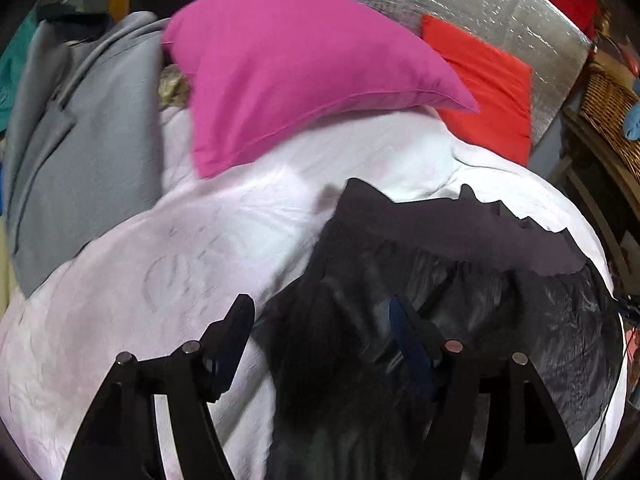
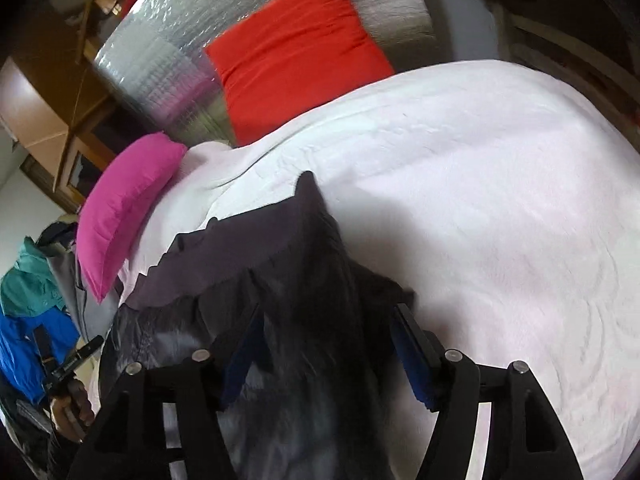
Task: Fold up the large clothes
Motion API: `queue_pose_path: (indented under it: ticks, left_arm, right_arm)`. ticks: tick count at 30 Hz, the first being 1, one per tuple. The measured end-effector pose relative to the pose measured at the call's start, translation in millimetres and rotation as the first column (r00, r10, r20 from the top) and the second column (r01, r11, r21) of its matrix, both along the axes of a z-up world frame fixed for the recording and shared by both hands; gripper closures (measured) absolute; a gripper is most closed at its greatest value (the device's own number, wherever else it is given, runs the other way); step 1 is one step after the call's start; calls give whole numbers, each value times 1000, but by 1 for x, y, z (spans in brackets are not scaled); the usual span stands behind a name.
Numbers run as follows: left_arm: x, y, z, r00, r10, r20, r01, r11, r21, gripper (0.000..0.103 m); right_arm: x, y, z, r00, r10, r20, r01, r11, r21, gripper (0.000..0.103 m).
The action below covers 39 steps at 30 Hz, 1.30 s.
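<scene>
A dark, shiny black garment [image 1: 460,280] with a matte grey band along its far edge lies crumpled on the white bed cover [image 1: 180,248]. My left gripper [image 1: 320,322] hovers over the garment's left edge with its jaws wide apart; its blue pads touch no cloth. In the right wrist view the same garment [image 2: 304,272] rises in a ridge between the fingers of my right gripper [image 2: 328,330], which is open with its pads clear of the fabric. The left gripper [image 2: 82,354] and the hand holding it also show at the lower left of that view.
A pink pillow [image 1: 288,72] and a red cushion [image 1: 484,84] lie at the head of the bed against a silver foil panel [image 1: 460,4]. A grey garment [image 1: 80,140] is at the left. A wicker basket [image 1: 608,108] stands on the right. Teal and blue clothes [image 2: 28,300] hang beyond the bed.
</scene>
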State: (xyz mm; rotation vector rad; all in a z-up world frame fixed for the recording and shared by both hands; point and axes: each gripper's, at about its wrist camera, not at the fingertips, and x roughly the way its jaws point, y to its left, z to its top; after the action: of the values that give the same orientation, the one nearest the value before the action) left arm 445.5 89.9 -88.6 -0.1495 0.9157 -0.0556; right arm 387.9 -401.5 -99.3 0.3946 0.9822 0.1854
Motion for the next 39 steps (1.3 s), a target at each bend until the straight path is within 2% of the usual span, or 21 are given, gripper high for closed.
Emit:
queue_pose_path:
  ticks: [2, 3, 4, 5, 8, 10, 12, 14, 17, 18, 19, 20, 21, 22, 23, 25, 30, 35, 37, 38, 39]
  left_arm:
    - [9, -13, -9, 999, -29, -25, 30, 999, 32, 34]
    - [15, -21, -18, 998, -34, -49, 37, 997, 71, 59]
    - [23, -25, -28, 996, -21, -92, 31, 994, 104, 80]
    - [26, -24, -33, 994, -22, -106, 32, 995, 91, 80]
    - [28, -23, -31, 996, -17, -93, 26, 995, 96, 87]
    - [33, -22, -41, 995, -4, -101, 15, 994, 112, 87]
    - [33, -24, -50, 995, 7, -96, 5, 992, 129, 86]
    - [29, -29, -45, 996, 9, -87, 7, 984, 180, 84]
    - [9, -28, -23, 999, 16, -47, -6, 979, 202, 79]
    - [-4, -22, -10, 1000, 6, -14, -4, 985, 173, 71]
    - [-17, -15, 0, 1000, -4, 20, 1, 989, 145, 55]
    - [-26, -8, 7, 999, -1, 46, -5, 992, 127, 46]
    - [-41, 3, 15, 996, 18, 85, -25, 995, 93, 35]
    - [-52, 12, 18, 994, 28, 107, -32, 999, 44, 34]
    - [-56, 17, 18, 994, 26, 106, -27, 1000, 2, 34]
    - [-67, 29, 12, 998, 26, 66, -19, 995, -102, 34]
    - [-69, 34, -15, 999, 37, -19, -40, 976, -216, 34]
    - [-54, 19, -26, 999, -23, -32, 14, 966, -259, 34]
    - [-45, 13, -43, 995, -37, -91, 15, 971, -237, 33]
    - [-44, 12, -48, 994, -36, -102, 11, 973, -231, 33]
    - [-44, 11, -51, 994, -35, -104, 10, 972, -234, 41]
  right_arm:
    - [13, 19, -5, 999, 49, -19, -50, 996, -80, 34]
    - [21, 28, -11, 996, 74, -42, -78, 990, -119, 48]
    - [25, 34, -15, 994, 88, -62, -97, 985, -143, 67]
    - [28, 39, -17, 992, 97, -77, -110, 979, -175, 87]
    - [18, 39, -2, 995, 102, -1, -99, 959, -265, 92]
    - [22, 28, -18, 997, 54, -46, -64, 965, -256, 92]
    - [21, 26, -33, 998, 17, -55, -31, 965, -259, 92]
    - [18, 28, -33, 999, -13, -49, 0, 965, -262, 89]
    - [4, 24, -12, 998, -34, -44, 25, 981, -192, 76]
    - [-6, 17, -3, 999, -29, -27, 24, 984, -178, 63]
    - [-14, 11, 5, 999, -28, -16, 25, 987, -159, 49]
    - [-21, 3, 10, 999, -32, -3, 31, 989, -141, 21]
    - [-35, -9, 16, 999, -42, 27, 45, 993, -108, 14]
    - [-41, -16, 18, 998, -47, 32, 50, 995, -84, 14]
    - [-51, -28, 14, 998, -54, 18, 55, 998, -18, 14]
    - [-62, -42, 1, 998, -66, -25, 68, 994, 87, 14]
    - [-66, -39, -29, 996, -33, -86, 52, 973, 223, 15]
    - [-43, -2, -34, 993, 84, -85, -63, 972, 225, 15]
    - [-38, 6, -46, 988, 97, -123, -72, 978, 197, 16]
    - [-36, 9, -50, 985, 102, -136, -77, 981, 180, 26]
    - [-36, 12, -50, 987, 99, -129, -79, 985, 150, 35]
